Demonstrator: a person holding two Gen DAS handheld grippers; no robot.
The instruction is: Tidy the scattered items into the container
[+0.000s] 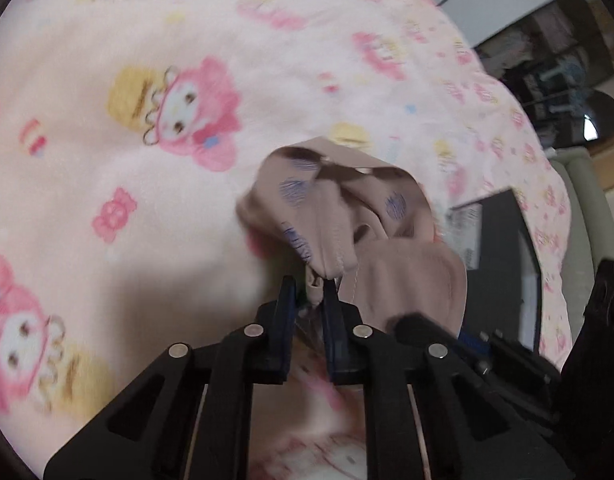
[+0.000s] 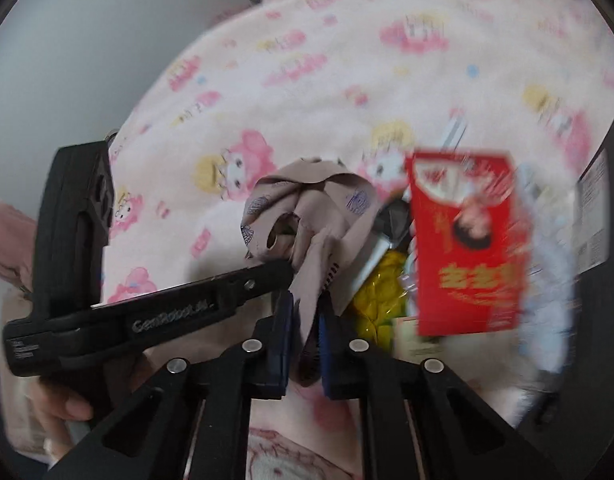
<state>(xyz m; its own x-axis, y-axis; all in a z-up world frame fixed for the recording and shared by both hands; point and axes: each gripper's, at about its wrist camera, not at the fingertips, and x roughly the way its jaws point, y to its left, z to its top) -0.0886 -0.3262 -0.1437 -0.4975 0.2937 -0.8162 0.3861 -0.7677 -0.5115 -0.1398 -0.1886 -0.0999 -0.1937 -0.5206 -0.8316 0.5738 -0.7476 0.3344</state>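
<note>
A beige cloth [image 1: 339, 208] with blue printed marks lies bunched on a pink cartoon blanket [image 1: 147, 60]. My left gripper [image 1: 309, 284] is shut on a seamed fold at the cloth's near edge. In the right wrist view the same cloth [image 2: 307, 196] is also pinched between the blue pads of my right gripper [image 2: 305, 300], which is shut on a hanging flap. The left gripper [image 2: 281, 270] reaches in from the left, its tip on the cloth beside mine. A red snack box [image 2: 467, 240], a yellow packet [image 2: 379, 292] and a dark item [image 2: 391, 216] lie just right of the cloth.
A dark box-like thing with a white label [image 1: 503, 264] stands at the blanket's right edge, seen again at the far right [image 2: 595, 208]. A person's hand [image 2: 63, 400] and pink sleeve [image 2: 7, 240] hold the left tool. Grey wall [image 2: 87, 40] lies behind the bed.
</note>
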